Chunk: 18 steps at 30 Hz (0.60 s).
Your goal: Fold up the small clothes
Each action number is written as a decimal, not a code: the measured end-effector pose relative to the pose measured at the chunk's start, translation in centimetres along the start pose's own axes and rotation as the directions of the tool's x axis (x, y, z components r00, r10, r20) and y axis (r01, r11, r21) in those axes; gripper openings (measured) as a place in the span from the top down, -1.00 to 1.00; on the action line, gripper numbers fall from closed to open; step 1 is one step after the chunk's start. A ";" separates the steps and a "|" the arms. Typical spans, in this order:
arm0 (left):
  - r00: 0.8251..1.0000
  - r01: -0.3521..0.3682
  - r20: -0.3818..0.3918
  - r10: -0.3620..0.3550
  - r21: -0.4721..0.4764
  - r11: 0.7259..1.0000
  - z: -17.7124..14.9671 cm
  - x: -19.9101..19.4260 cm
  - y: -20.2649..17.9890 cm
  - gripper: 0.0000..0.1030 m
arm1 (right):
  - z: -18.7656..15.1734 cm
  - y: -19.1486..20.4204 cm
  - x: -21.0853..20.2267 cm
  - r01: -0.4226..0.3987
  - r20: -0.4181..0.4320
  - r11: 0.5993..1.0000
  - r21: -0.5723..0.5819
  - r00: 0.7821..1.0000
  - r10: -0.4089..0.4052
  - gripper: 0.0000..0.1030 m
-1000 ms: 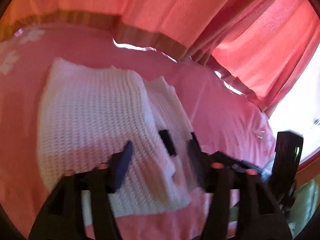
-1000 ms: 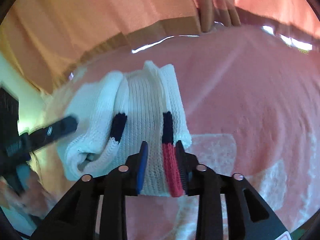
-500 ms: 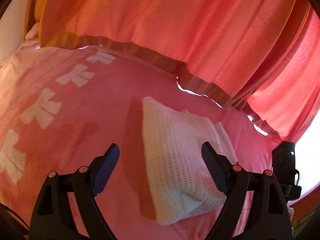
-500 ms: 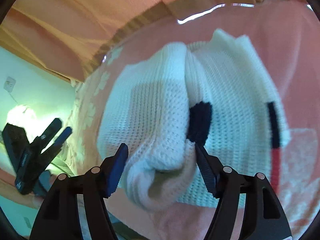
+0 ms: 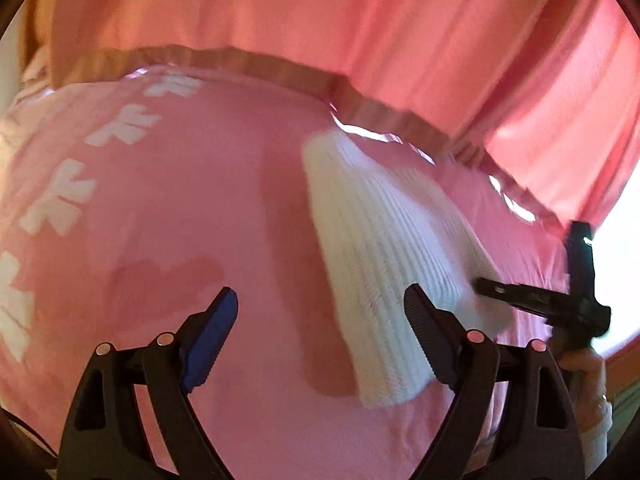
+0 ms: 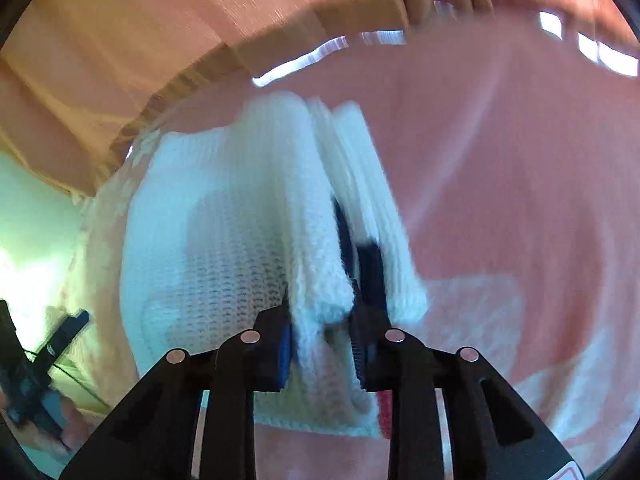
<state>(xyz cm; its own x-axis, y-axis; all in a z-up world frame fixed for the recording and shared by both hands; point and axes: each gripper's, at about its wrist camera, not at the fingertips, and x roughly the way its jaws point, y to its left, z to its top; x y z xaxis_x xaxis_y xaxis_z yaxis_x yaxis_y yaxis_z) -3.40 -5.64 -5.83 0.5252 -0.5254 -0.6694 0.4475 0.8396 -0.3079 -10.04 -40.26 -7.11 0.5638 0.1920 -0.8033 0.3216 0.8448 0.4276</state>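
White knit sweater [image 6: 224,248] lies folded on a pink bed [image 5: 168,216], toward the far side near the curtains [image 5: 320,20]. Right gripper [image 6: 322,344]: jaws have just been closing, now narrow & pinching a rolled fold of the sweater at its near edge, w/ a dark navy cuff [image 6: 370,268] just beside the right jaw. A bit of red trim [image 6: 385,414] shows under it. Left gripper [image 5: 320,320]: jaws have just been opening, now wide, nothing between them but bare sheet; its right jaw overlaps the sweater's near corner in view, can't tell if touching. White bow-like print [image 5: 60,200] runs along the bed's left side. Wooden bed edge [image 5: 280,76] sits btwn sheet & curtains. From the left cam, the right gripper's black body partly blocks the sweater's right edge; a hand [image 5: 584,384] shows below it. Pics are blurred.
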 end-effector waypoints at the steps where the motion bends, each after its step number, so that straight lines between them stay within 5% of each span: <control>1: 0.999 0.022 -0.027 -0.021 0.014 1.000 -0.5 0.6 -0.8 -0.60 | -0.1 0.1 -0.5 -0.020 0.014 1.000 -0.008 1.000 0.020 0.40; 6: 0.993 0.068 -0.100 -0.058 0.097 0.993 -3.1 2.6 -4.3 -0.63 | -1.1 0.9 -2.4 -0.050 0.046 0.997 -0.057 0.998 0.053 -0.04; 8: 0.992 0.058 -0.118 -0.043 0.130 0.990 -4.0 3.7 -5.4 -0.63 | -1.2 0.3 -1.5 -0.055 0.027 0.998 -0.035 0.998 0.056 -0.05; 10: 0.986 0.062 -0.164 -0.035 0.161 0.985 -4.9 5.2 -6.0 -0.47 | -1.3 0.2 -0.4 -0.074 0.012 0.997 -0.022 0.997 0.075 0.39; 12: 0.983 0.004 -0.178 0.036 0.218 0.976 -4.9 6.4 -6.4 0.35 | -1.0 1.3 0.6 -0.086 0.026 0.996 -0.014 0.996 0.087 0.64; 16: 0.982 0.089 -0.179 -0.067 0.120 0.989 -2.1 4.9 -5.0 0.57 | -1.4 3.0 -5.4 -0.195 0.214 0.978 -0.071 0.955 0.206 0.66; 18: 0.985 0.097 -0.155 -0.077 0.126 0.987 -1.5 3.8 -4.7 0.57 | -2.4 2.9 -6.5 -0.186 0.219 0.979 -0.079 0.955 0.200 0.65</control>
<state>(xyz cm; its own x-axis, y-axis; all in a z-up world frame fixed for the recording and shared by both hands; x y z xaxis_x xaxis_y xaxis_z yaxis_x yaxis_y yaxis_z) -4.58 -11.37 -7.96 0.3709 -0.5608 -0.7402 0.5839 0.7606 -0.2838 -14.63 -37.82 -1.61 0.7695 0.2423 -0.5909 0.1499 0.8309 0.5359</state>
